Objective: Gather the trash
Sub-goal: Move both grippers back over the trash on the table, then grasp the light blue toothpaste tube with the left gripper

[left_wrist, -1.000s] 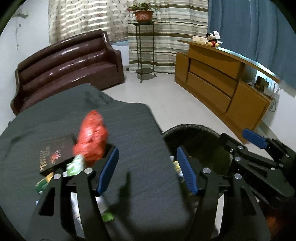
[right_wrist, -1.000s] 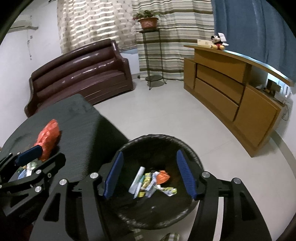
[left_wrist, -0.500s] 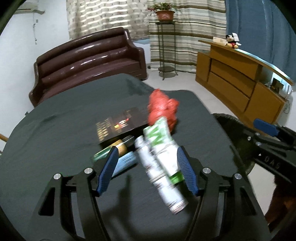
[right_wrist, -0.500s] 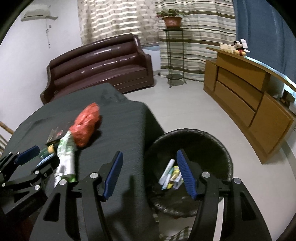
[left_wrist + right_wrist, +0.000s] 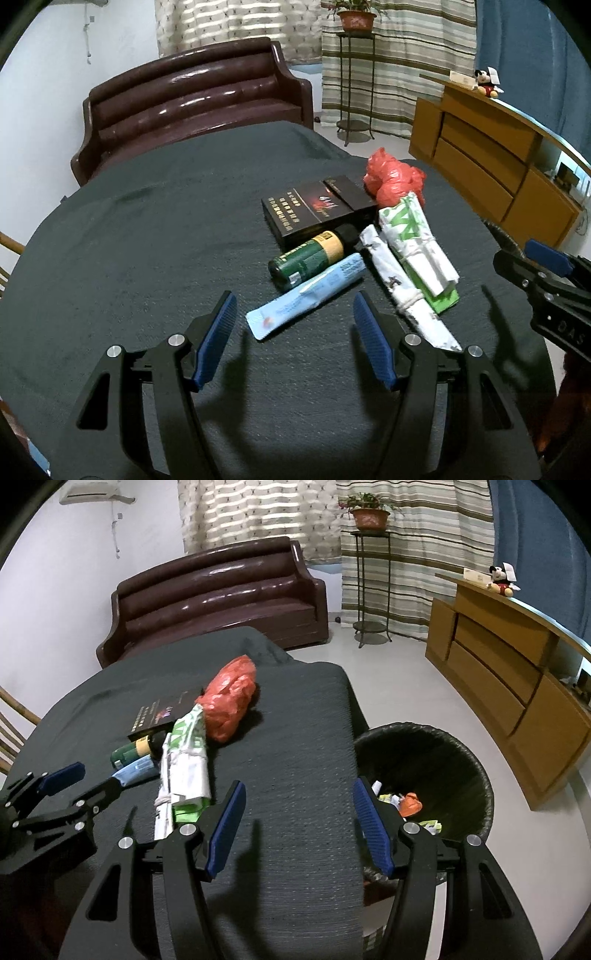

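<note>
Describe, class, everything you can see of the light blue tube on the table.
The light blue tube is flat and soft-looking, with a crimped white end bearing a red mark. It lies diagonally on the dark tablecloth, crimped end nearest the open left gripper, which does not touch it. Its far part rests against the green bottle. From the right wrist view, only a short stretch shows.

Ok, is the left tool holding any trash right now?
No, the left tool is open with nothing between its blue pads; the light blue packet lies on the dark table just ahead of it.
</note>
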Motion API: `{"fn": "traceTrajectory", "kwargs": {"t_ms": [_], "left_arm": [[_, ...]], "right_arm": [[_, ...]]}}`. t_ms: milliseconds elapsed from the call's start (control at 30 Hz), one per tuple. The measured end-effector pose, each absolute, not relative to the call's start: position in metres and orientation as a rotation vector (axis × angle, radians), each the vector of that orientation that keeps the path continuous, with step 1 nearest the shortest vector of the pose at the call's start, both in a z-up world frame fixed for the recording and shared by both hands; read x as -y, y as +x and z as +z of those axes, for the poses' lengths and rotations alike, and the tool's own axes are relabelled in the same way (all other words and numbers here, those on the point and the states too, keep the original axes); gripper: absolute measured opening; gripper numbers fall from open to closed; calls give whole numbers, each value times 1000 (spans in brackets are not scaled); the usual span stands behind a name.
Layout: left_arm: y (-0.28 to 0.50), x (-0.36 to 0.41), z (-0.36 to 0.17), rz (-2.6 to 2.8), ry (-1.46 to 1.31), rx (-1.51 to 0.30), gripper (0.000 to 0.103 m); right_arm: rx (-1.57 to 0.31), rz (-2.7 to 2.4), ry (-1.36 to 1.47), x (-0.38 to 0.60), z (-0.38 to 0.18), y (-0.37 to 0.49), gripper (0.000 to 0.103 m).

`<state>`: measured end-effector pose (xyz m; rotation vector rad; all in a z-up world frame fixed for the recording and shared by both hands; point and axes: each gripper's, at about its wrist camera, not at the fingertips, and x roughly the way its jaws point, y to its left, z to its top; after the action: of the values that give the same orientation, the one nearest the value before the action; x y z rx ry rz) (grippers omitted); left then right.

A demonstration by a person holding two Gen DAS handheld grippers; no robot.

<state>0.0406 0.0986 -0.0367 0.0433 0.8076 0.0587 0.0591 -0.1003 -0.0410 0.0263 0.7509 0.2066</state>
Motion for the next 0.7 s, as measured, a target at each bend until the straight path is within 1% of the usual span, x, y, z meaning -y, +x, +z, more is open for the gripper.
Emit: {"fn": "traceTrajectory", "kwargs": {"t_ms": [333, 400, 500, 700], "left_arm": [[58, -107, -54, -7, 34, -899, 63], [56, -106, -53, -30, 26, -900, 60], [50, -103, -53, -63, 16, -904, 57], [44, -101, -50, -88, 1, -897, 56]], "right_arm": [[-762, 206, 20, 94, -43, 60, 59], [-764, 206, 23, 94, -43, 61, 59], [-765, 206, 27, 94, -43, 62, 59], [-763, 208, 28, 94, -44, 61, 59]]}}
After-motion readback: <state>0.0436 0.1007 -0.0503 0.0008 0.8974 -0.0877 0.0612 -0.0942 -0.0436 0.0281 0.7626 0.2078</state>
